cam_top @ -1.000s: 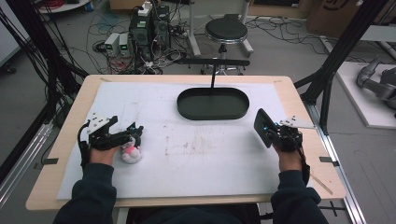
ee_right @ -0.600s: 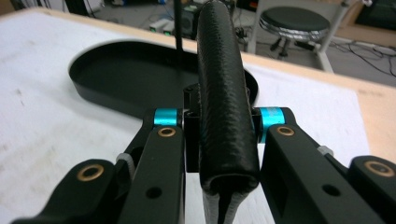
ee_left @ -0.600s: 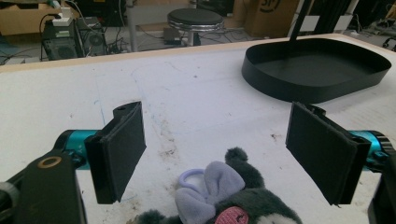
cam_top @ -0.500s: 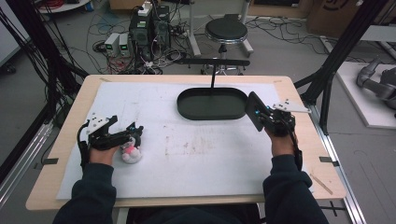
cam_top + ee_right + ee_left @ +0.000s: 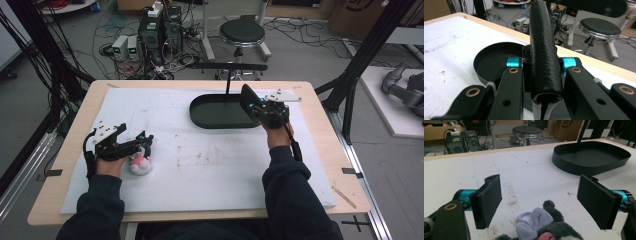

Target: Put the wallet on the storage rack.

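The bench carries a white mat, stained and scuffed near its middle. A shallow black oval tray sits on the mat toward the far edge, right of centre.

Right gripper: held over the right end of the tray, above its rim. Its jaws are clamped on a black case with a textured, leather-like skin. In the right gripper view the case stands on edge between the jaws and rises well past them, with a pale lining visible at its near end. The tray lies directly behind and below it.

Left gripper: low over the near left part of the mat, hand gripping it from behind. Its jaws are spread wide and hold nothing. In the left gripper view the two black pads stand well apart, and a small plush toy, grey with lilac ears and a pink patch, lies on the mat between them at the near end, touching neither pad. From the high view the toy shows as white and pink, just beside the gripper's tip.

Beyond the bench: a round black stool, computer boxes and loose cables on the floor.
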Tool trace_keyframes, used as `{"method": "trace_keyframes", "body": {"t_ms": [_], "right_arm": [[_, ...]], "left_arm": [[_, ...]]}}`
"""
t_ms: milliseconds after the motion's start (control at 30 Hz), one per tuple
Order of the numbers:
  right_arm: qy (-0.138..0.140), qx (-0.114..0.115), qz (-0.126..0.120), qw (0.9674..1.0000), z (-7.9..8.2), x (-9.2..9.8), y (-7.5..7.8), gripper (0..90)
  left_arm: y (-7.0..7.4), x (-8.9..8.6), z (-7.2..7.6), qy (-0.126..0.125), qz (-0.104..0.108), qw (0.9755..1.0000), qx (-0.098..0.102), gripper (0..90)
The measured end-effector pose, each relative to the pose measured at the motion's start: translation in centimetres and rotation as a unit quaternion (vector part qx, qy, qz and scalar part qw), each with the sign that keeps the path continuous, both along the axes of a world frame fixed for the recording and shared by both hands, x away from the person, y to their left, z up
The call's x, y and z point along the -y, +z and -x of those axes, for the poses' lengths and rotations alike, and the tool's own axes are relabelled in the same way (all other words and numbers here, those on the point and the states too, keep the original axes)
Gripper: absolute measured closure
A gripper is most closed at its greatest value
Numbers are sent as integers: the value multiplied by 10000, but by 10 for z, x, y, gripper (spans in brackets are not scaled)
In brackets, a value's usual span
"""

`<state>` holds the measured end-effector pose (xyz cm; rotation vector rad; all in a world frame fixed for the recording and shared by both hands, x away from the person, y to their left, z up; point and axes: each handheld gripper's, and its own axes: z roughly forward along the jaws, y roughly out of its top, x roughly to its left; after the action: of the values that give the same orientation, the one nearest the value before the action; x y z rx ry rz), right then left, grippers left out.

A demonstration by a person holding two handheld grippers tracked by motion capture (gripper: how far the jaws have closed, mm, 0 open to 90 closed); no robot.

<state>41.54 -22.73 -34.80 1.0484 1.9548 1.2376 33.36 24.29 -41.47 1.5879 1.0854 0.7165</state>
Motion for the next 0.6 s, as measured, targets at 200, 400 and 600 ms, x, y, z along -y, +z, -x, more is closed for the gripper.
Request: {"method": "trace_keyframes", "body": {"t_ms": [200, 400, 600], "right_arm": [[-95, -20, 66, 9999, -19, -15, -12, 786], [-309, 21, 233, 9992, -38, -21, -25, 786], [-564, 40, 522, 9970, -55, -28, -38, 785]], "left_arm": [[0, 0, -1, -18, 31, 10000, 0, 197], [0, -1, 0, -3, 39, 10000, 26, 197], [0, -1, 0, -16, 58, 10000, 16, 197]]}}
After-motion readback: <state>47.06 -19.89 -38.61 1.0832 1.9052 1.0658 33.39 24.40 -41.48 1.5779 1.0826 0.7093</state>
